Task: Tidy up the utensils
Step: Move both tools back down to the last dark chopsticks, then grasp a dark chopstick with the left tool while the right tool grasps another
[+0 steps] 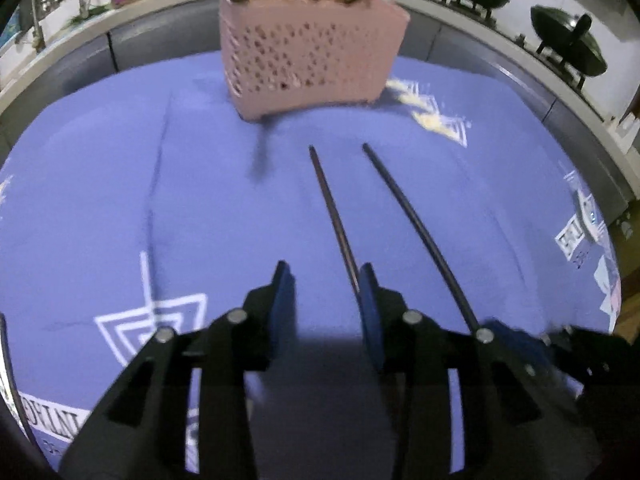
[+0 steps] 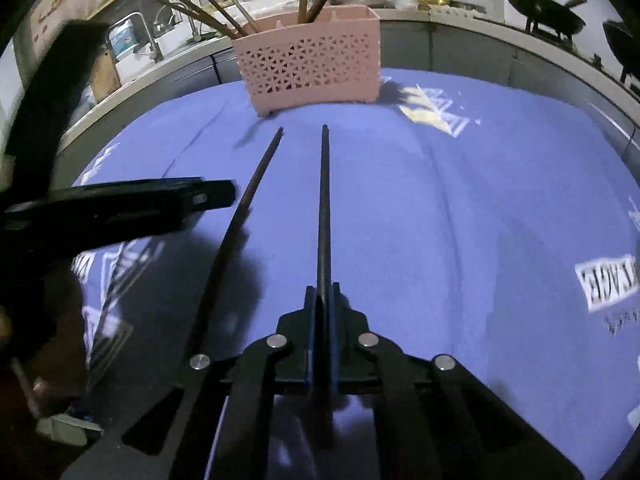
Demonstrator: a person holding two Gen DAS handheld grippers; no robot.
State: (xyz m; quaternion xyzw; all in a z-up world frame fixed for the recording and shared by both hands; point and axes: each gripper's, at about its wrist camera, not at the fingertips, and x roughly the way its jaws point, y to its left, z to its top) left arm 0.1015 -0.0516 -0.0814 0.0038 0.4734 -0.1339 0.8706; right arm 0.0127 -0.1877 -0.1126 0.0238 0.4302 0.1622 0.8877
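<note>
Covering the tabletop (image 2: 480, 200): blue printed cloth (image 1: 100, 220), creased. Pink perforated utensil caddy (image 2: 310, 72) at the far edge, holding brown chopsticks (image 2: 208, 16) and other long utensils. Left hand-held gripper (image 1: 326, 280): jaws spread, nothing pinched; one dark chopstick (image 1: 330, 208) on the cloth runs alongside its right finger, whether touching is unclear. Right hand-held gripper (image 2: 322, 292): jaws pressed together on a second dark chopstick (image 2: 324, 200), tip pointing towards the caddy. Both chopsticks lie near each other, short of the caddy.
</note>
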